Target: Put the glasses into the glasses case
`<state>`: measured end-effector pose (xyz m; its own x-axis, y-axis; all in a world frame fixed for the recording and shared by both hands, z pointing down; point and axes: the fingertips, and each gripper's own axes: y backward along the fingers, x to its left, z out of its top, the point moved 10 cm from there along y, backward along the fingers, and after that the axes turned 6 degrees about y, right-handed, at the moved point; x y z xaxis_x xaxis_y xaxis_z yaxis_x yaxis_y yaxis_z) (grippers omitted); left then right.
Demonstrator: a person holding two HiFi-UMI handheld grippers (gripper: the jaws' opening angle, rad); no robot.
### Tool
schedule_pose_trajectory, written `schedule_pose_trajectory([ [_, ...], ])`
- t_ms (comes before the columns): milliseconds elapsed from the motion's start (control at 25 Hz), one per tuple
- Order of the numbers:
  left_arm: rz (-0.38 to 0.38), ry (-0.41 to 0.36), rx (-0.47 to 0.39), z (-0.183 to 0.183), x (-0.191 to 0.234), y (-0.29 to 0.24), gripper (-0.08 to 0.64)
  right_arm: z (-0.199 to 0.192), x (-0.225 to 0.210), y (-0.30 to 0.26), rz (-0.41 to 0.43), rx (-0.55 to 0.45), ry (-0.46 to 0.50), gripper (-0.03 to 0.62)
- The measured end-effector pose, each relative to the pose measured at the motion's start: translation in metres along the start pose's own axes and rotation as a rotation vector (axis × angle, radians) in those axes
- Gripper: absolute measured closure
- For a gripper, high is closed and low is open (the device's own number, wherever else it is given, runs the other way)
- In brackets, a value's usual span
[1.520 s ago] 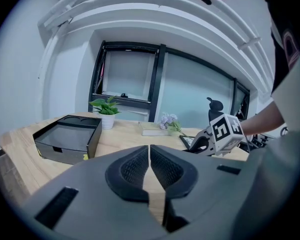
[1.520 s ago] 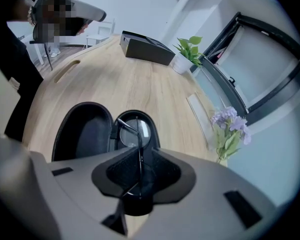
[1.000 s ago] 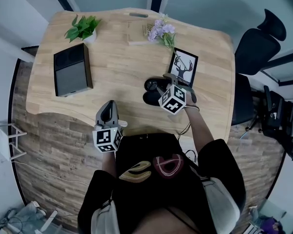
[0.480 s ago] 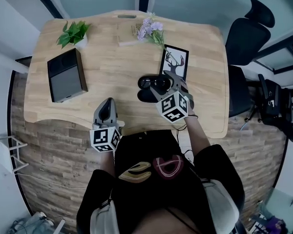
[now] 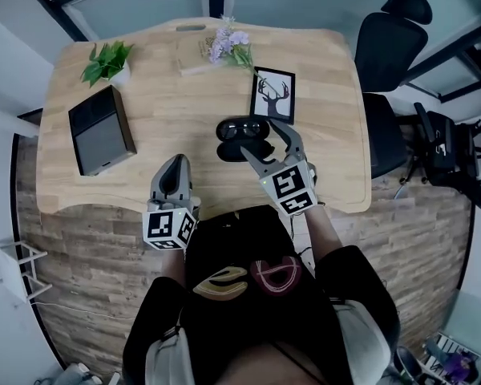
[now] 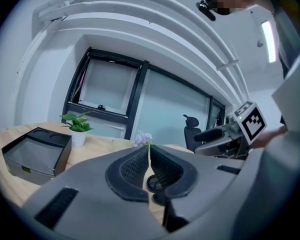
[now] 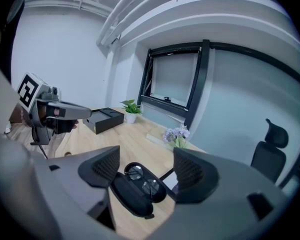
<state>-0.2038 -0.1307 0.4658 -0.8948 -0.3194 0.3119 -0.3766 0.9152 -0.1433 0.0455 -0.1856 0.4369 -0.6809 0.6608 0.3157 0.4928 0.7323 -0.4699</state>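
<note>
Right gripper (image 7: pixel 146 167): fingers (image 7: pixel 102 167) spread wide, having just been opening. Nothing is pinched. The glasses case (image 7: pixel 135 196) shows in the gap beyond them, and neither pad presses on it.

Left gripper (image 6: pixel 149 165): fingers (image 6: pixel 132 168) pressed together, nothing between them. In the head view it is held over the near edge of the surface (image 5: pixel 168 95), left of the person's body and well apart from the case.

Glasses case: black, lid open, lying flat on the wooden surface near its middle-right. The glasses (image 7: pixel 142 179) lie inside the far half, both lenses facing up. The near half holds nothing that can be made out. In the head view the right gripper's fingers frame the case from the near side and partly overlap it.

Other items on the surface:
- Framed deer picture (image 5: pixel 272 95), just beyond the case and right of it.
- Sprig of purple flowers (image 5: pixel 228 45), at the far edge.
- Small potted plant (image 5: pixel 106 61), at the far left corner.
- Black box (image 5: pixel 100 131), open side up, at the left, well apart from the case.

A black office chair (image 5: pixel 389 30) stands off the far right corner of the surface.
</note>
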Motion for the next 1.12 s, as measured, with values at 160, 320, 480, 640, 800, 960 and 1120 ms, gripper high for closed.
schedule_pose_trajectory([
  [160, -0.052, -0.023, -0.038, 0.014, -0.01, 0.0, 0.535, 0.002, 0.004, 0.02, -0.043, -0.037, -0.044, 0.272],
  [320, -0.084, -0.032, -0.046, 0.017, -0.017, -0.002, 0.535, 0.004, 0.008, 0.034, -0.068, -0.076, -0.081, 0.272],
  [480, -0.102, -0.037, -0.046, 0.019, -0.021, -0.005, 0.535, -0.001, 0.013, 0.04, -0.058, -0.066, -0.12, 0.272],
  [640, -0.111, -0.042, -0.045, 0.017, -0.026, -0.005, 0.535, -0.012, 0.024, 0.042, -0.032, -0.026, -0.146, 0.273],
  [800, -0.113, -0.041, -0.046, 0.018, -0.028, -0.003, 0.535, -0.013, 0.027, 0.048, -0.02, -0.086, -0.193, 0.279],
  [960, -0.12, -0.029, -0.042, 0.014, -0.029, -0.001, 0.535, -0.012, 0.029, 0.051, -0.029, -0.125, -0.226, 0.301],
  [1120, -0.148, -0.016, -0.041, 0.012, -0.031, 0.003, 0.535, -0.015, 0.033, 0.055, -0.059, -0.171, -0.321, 0.368],
])
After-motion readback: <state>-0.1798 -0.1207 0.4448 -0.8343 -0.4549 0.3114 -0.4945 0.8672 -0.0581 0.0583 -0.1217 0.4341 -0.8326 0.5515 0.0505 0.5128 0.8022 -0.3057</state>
